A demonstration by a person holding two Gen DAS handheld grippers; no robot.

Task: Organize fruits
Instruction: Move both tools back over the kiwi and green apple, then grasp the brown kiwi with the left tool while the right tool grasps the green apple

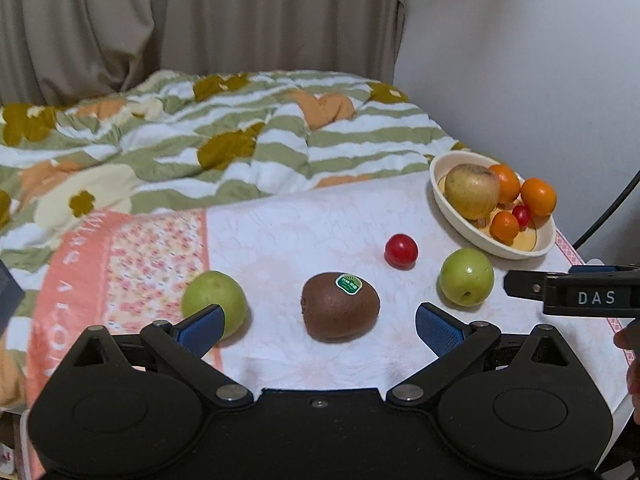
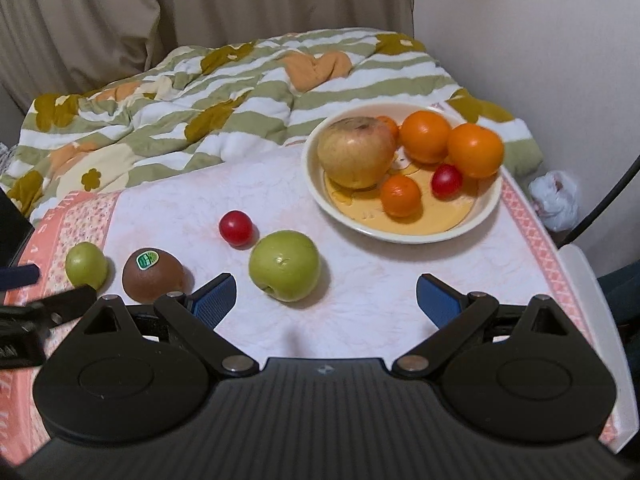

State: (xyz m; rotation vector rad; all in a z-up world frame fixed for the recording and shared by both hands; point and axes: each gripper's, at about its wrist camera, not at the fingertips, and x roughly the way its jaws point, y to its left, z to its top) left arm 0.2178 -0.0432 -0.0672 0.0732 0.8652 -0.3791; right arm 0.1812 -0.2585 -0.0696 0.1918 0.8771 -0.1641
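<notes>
A brown kiwi [image 1: 340, 306] with a green sticker lies on the white cloth, just ahead of my open, empty left gripper [image 1: 320, 326]. One green fruit [image 1: 214, 304] sits by its left finger, another [image 1: 466, 277] at the right. A small red fruit [image 1: 401, 251] lies behind the kiwi. A cream bowl [image 1: 448, 206] at the far right holds a large apple, several oranges and a red fruit. My right gripper [image 2: 325, 300] is open and empty, just behind the green fruit [image 2: 285, 266], with the kiwi [image 2: 153, 274], red fruit [image 2: 236, 228] and bowl [image 2: 316, 184] ahead.
A striped flowered quilt [image 1: 224, 136] lies bunched behind the table. Curtains and a white wall stand beyond. A black cable [image 2: 604, 204] runs at the right edge. The table's right edge [image 2: 588, 292] is close to my right gripper.
</notes>
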